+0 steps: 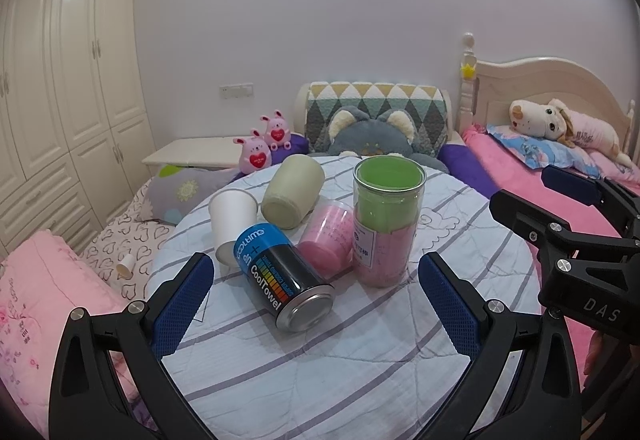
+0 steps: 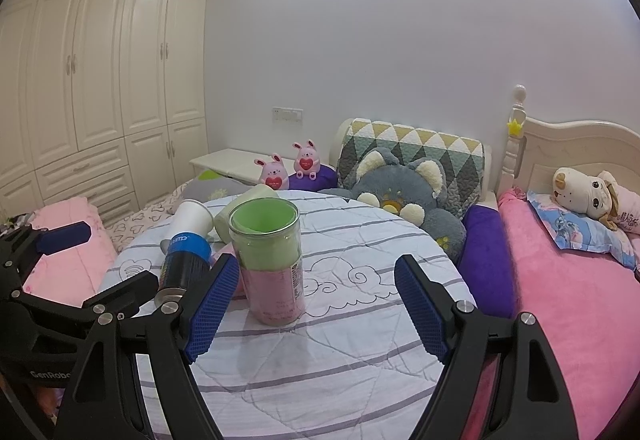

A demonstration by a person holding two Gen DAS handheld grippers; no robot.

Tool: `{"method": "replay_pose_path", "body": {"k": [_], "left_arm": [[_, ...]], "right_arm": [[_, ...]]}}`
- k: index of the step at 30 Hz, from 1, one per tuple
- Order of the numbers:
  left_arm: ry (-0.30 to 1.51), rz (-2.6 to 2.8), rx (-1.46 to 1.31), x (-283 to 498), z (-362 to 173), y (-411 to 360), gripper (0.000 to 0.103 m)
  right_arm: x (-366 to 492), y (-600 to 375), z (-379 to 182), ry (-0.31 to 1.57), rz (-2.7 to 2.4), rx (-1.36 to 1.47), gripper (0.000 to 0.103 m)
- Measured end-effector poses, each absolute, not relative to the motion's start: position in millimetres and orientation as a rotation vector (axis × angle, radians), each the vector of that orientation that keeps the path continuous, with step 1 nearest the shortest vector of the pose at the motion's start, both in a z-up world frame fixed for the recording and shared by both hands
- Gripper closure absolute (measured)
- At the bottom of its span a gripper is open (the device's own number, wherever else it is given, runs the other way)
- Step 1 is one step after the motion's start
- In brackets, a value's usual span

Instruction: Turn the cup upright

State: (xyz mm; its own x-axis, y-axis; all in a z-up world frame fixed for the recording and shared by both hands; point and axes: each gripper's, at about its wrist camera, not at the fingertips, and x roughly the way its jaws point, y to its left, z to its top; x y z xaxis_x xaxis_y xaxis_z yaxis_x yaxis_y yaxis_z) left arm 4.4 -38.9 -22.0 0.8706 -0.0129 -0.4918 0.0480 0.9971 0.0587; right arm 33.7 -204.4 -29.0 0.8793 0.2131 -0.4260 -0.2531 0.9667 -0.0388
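Several cups sit on a round table with a striped quilted cloth (image 1: 320, 360). A clear jar (image 1: 386, 220) with green and pink contents stands upright. A black-and-blue CoolTowel can (image 1: 284, 276), a pink cup (image 1: 326, 240), a white paper cup (image 1: 232, 224) and a beige cup (image 1: 292, 195) lie on their sides. My left gripper (image 1: 316, 300) is open and empty, just in front of the can. My right gripper (image 2: 316, 304) is open and empty, with the upright jar (image 2: 270, 256) near its left finger (image 2: 212, 316).
A bed with pink bedding (image 2: 580, 300) and a plush dog (image 2: 588, 197) lies to the right. A grey plush cat (image 1: 372, 135) sits behind the table. Pink bedding (image 1: 44, 300) and a white wardrobe (image 1: 60, 79) are on the left.
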Motion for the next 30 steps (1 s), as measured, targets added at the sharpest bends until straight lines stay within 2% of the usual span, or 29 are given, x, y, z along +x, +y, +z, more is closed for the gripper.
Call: {"method": "replay_pose_path", "body": {"k": [20, 30], "left_arm": [[0.554, -0.048, 0.080, 17.3, -33.7, -45.0, 0.000], [0.501, -0.036, 0.096, 20.1, -36.0, -46.0, 0.000]], "right_arm": [[43.3, -206.5, -31.9, 0.450, 0.244, -0.096, 0.022], [50.8, -204.3, -34.7, 0.464, 0.254, -0.104, 0.022]]}}
